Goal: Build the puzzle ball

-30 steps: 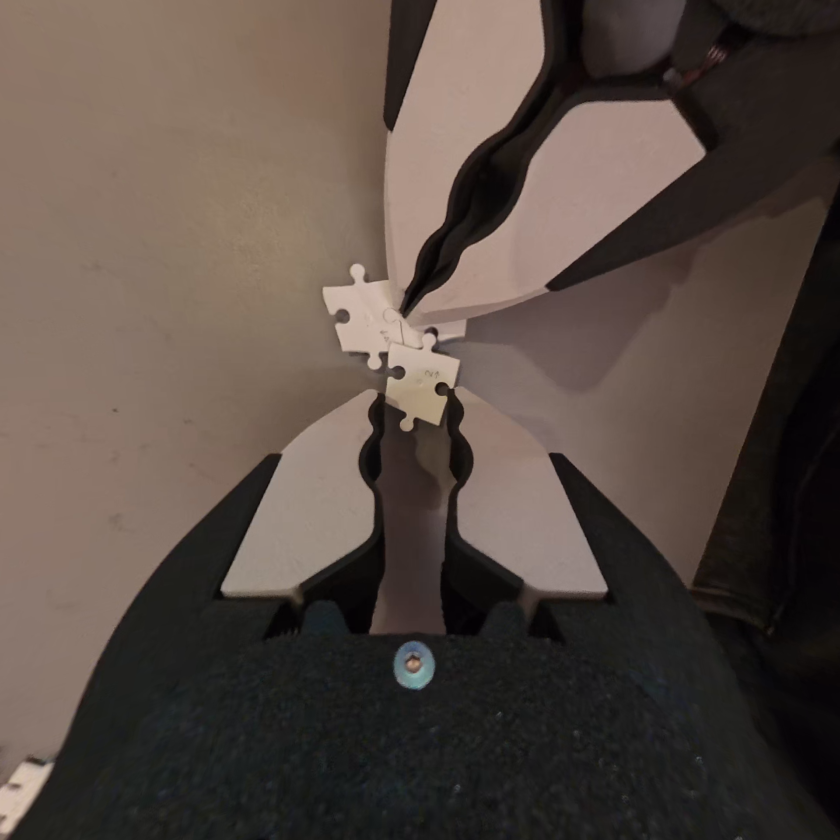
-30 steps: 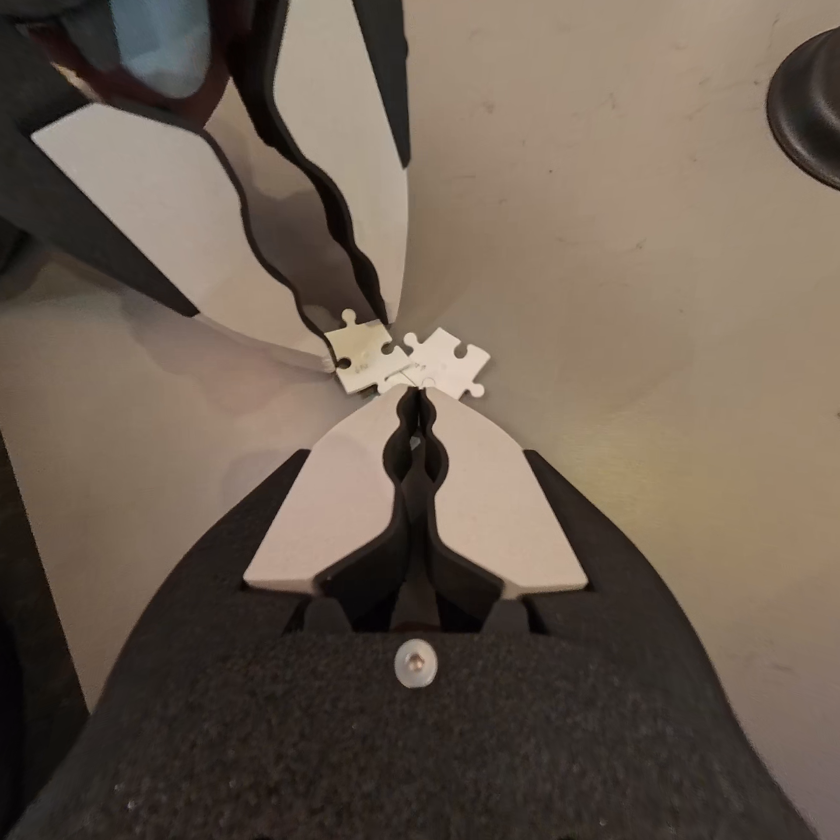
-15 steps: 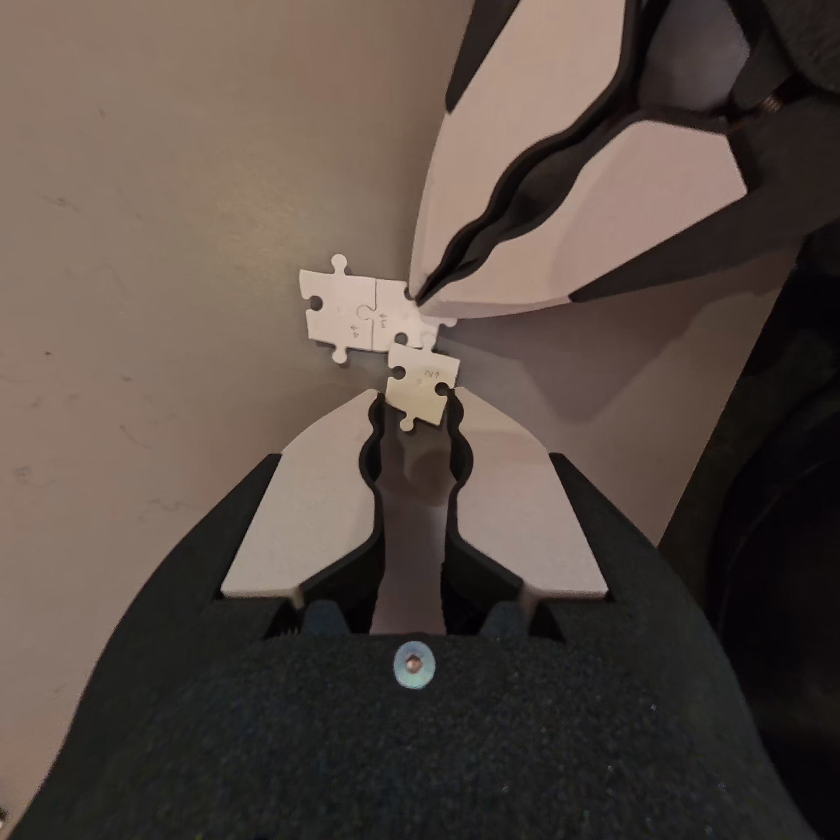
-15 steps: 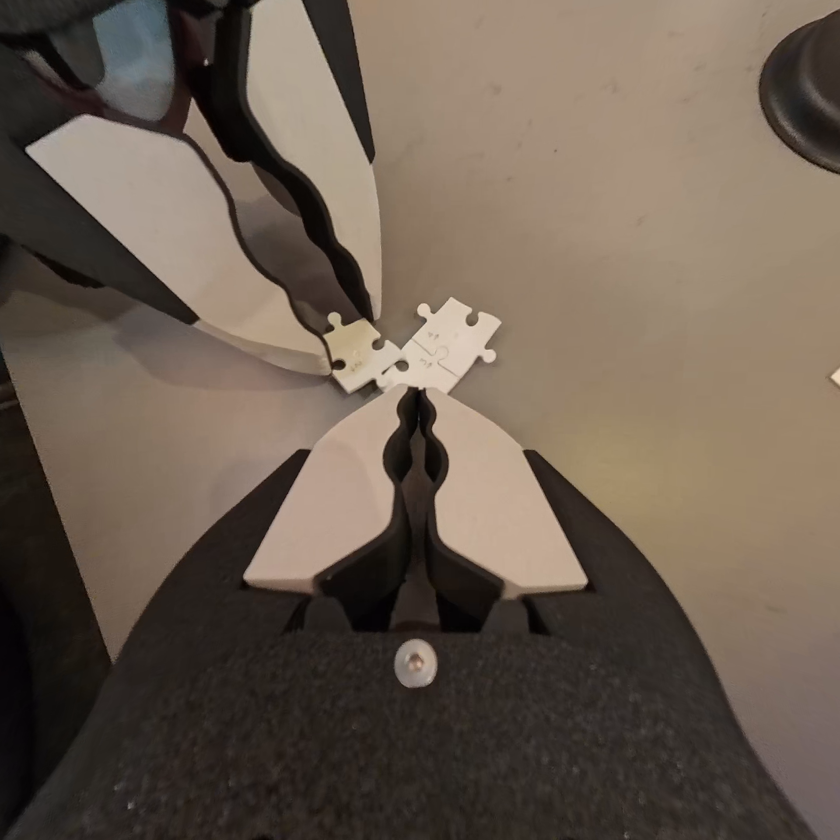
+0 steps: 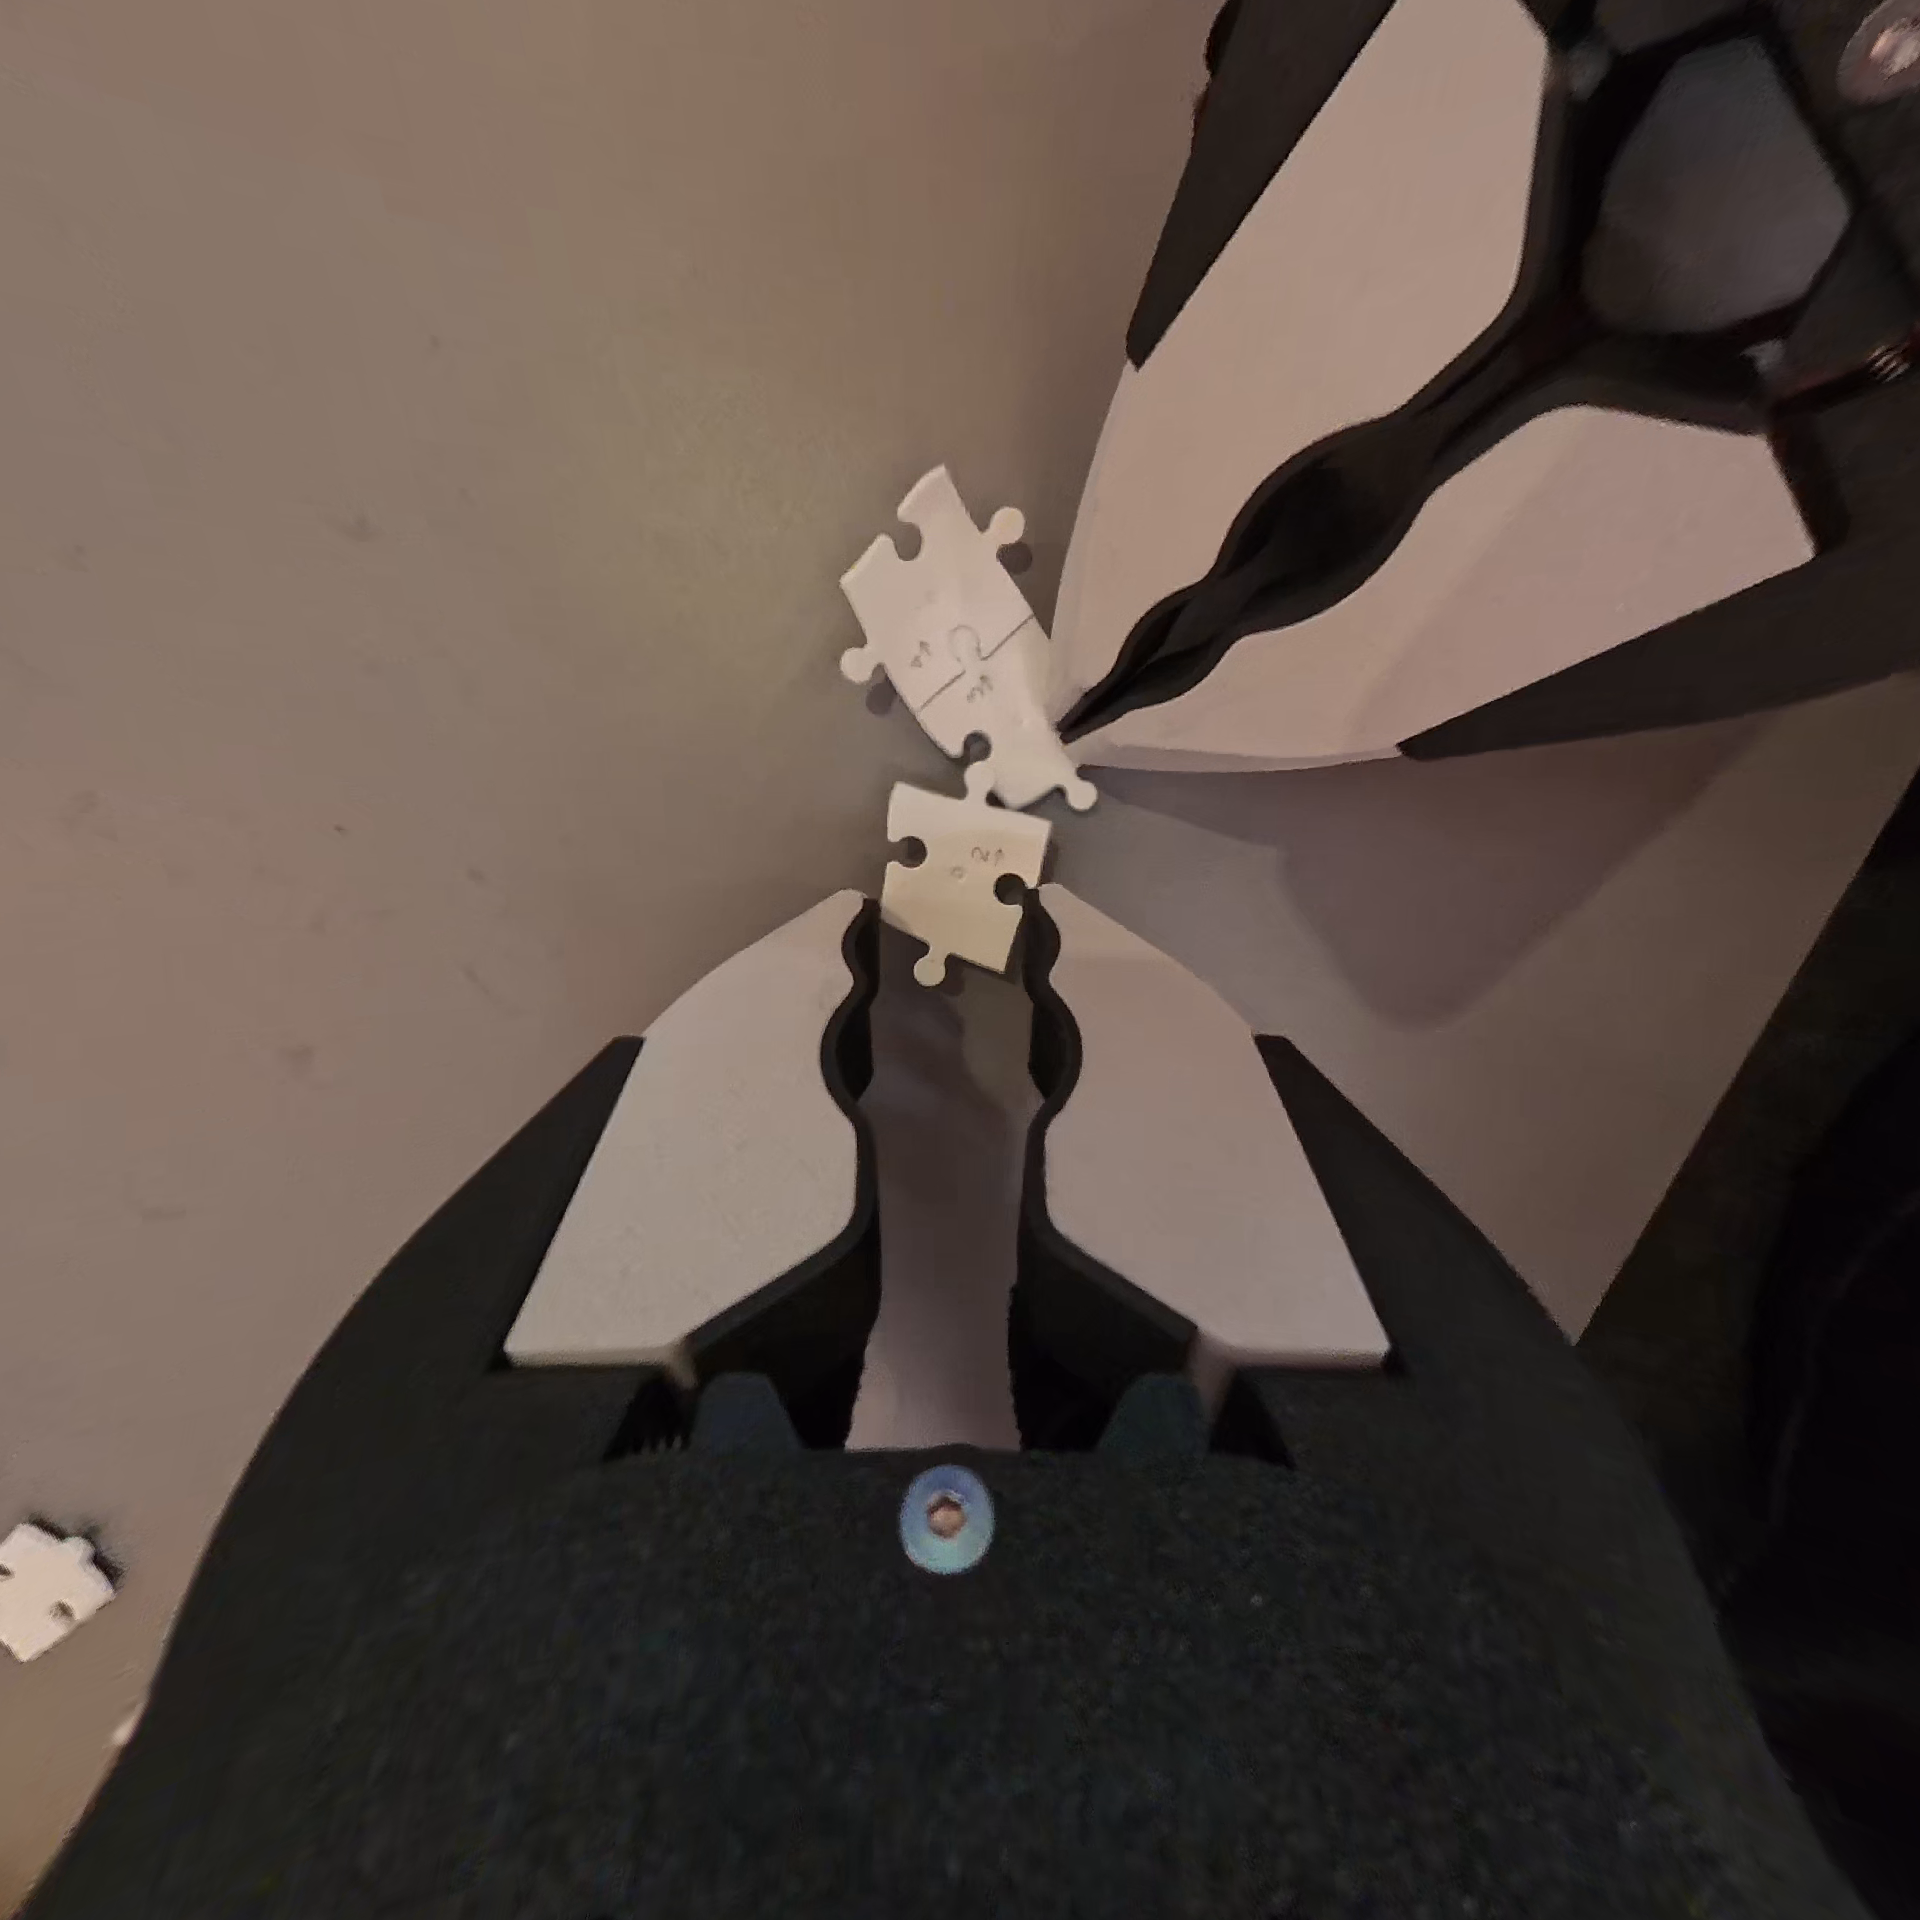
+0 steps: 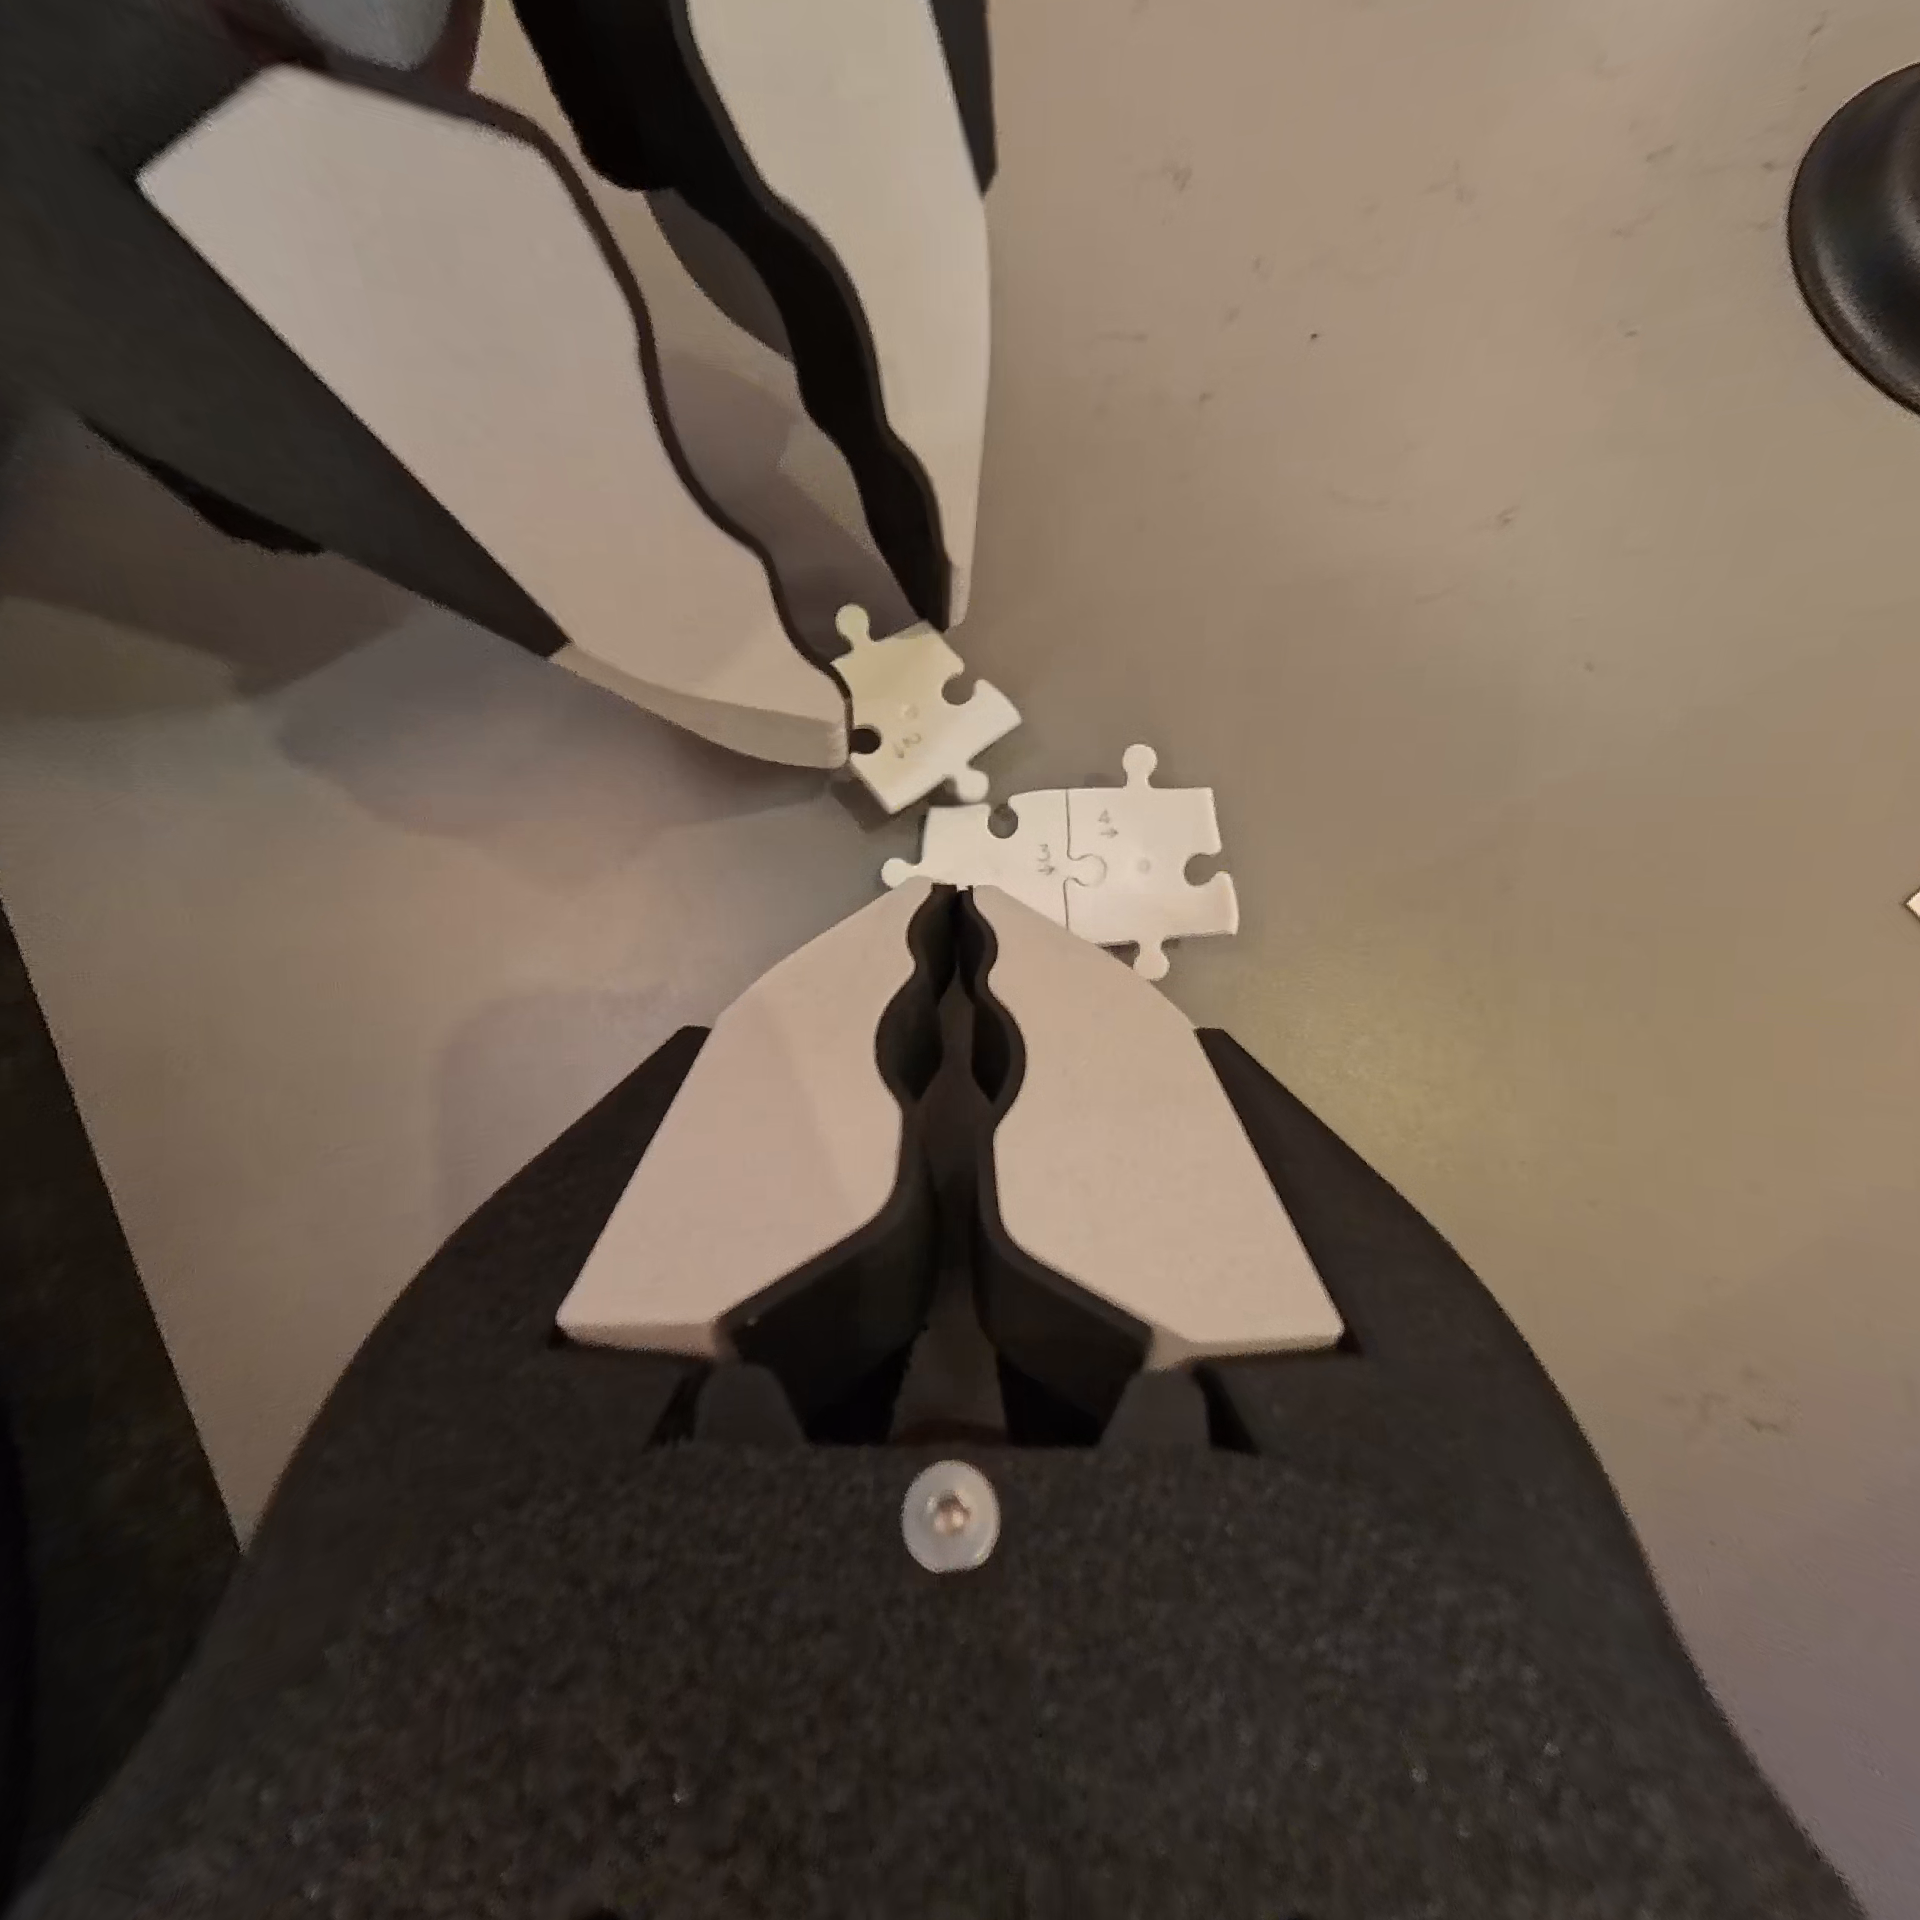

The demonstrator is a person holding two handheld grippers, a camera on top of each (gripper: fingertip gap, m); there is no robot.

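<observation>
Between left jaws, single piece (image 5: 961,883), knob toward joined pair (image 5: 961,649)

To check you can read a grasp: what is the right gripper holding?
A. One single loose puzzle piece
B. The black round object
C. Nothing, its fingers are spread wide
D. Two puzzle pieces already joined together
D: the right gripper is pinched on a corner of the joined pair, while the left gripper holds the single piece.

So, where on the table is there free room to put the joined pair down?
Bare table lies beyond the pair, up to the dark round base. It is crowded between the grippers, where the single piece nearly meets the pair.
</observation>
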